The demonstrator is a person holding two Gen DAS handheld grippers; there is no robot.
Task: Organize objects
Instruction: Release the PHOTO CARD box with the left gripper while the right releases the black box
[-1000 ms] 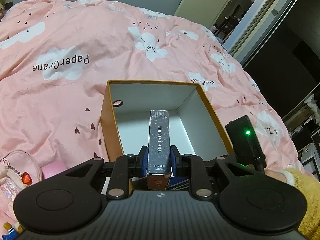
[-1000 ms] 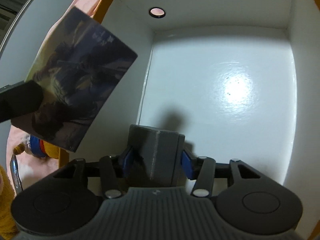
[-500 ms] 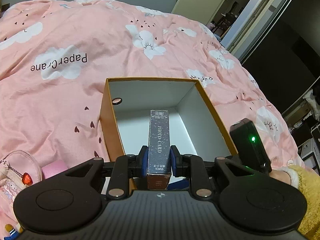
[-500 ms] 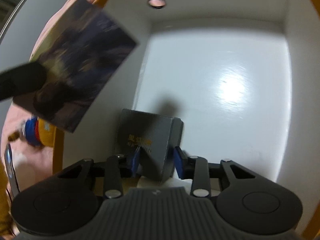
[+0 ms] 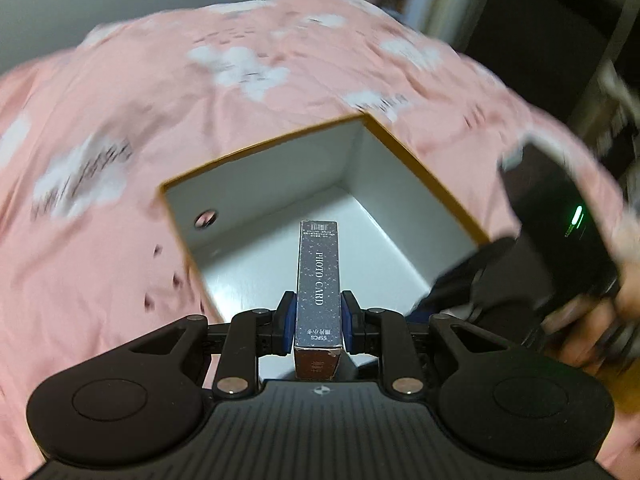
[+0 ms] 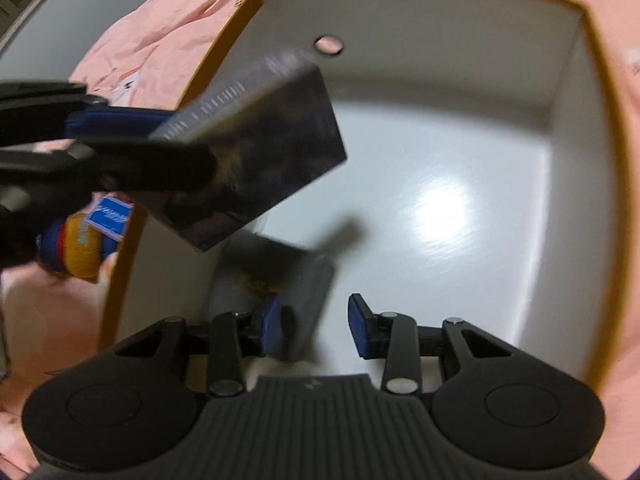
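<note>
Nearest to us, our left gripper (image 5: 318,322) points steeply down, and its 2 blue pads are clamped on the narrow sides of the photo card box (image 5: 319,284), held edge-on over the near part of the open storage box (image 5: 264,176). From the right wrist view that same card box (image 6: 256,152) hangs tilted above the left wall of the storage box (image 6: 568,184), with the left gripper (image 6: 132,140) reaching in from the left edge.

Our right gripper (image 6: 314,330) also points down into the storage box, near its front left corner. Its jaws stand apart and grip nothing; the grey box (image 6: 296,300) lies on the white floor between them, close against the left pad and clear of the right one. Blur hides whether the left pad touches it.

In the left wrist view our right hand (image 5: 600,312) shows at the right edge, blurred.

Farther out, a small round hole (image 6: 329,44) pierces the far wall. Outside the left wall lies a blue and yellow object (image 6: 84,244), too blurred to name. Beyond everything spreads the pink cloud-print duvet (image 5: 120,120).
</note>
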